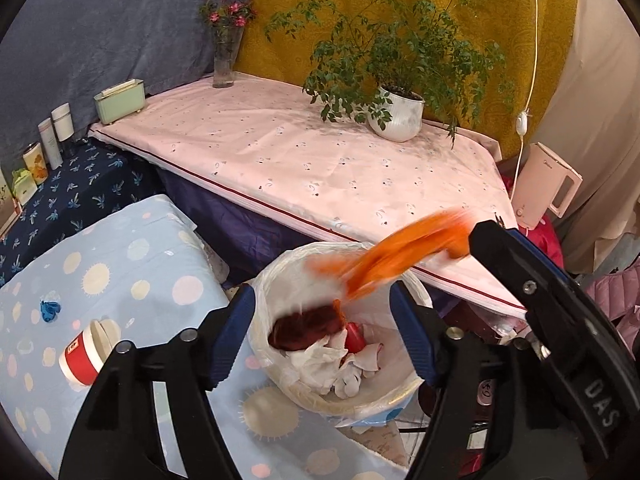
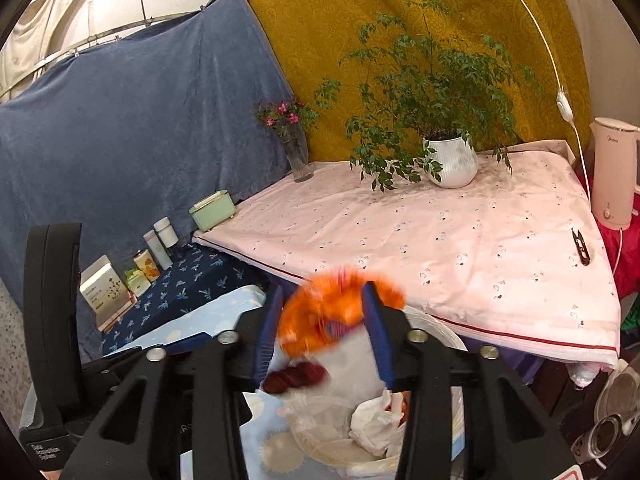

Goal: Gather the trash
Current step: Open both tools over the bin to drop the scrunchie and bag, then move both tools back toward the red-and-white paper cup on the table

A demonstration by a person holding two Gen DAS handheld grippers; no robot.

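Observation:
A white lined trash bin point(image 1: 404, 394) holds crumpled tissues, a dark red item and a red piece. It shows in the right wrist view too point(image 2: 440, 330). A blurred orange wrapper point(image 1: 400, 256) hangs over the bin. In the right wrist view the orange wrapper point(image 2: 332, 312) lies between my right gripper's open jaws point(image 2: 324, 328); whether it is still touching them I cannot tell. My left gripper point(image 1: 324, 336) is open and empty, straddling the bin. The right gripper's black body point(image 1: 560, 320) shows at the right of the left wrist view. A red and white paper cup point(image 1: 86, 354) lies on the blue dotted cloth.
A pink-clothed table point(image 1: 320, 168) carries a potted plant point(image 1: 400, 116), a flower vase point(image 1: 226, 60) and a green box point(image 1: 120, 100). Black clippers point(image 2: 582, 246) lie on it. A pink kettle point(image 2: 612, 172) stands at the right. Bottles and boxes point(image 2: 132, 272) line the dark blue cloth.

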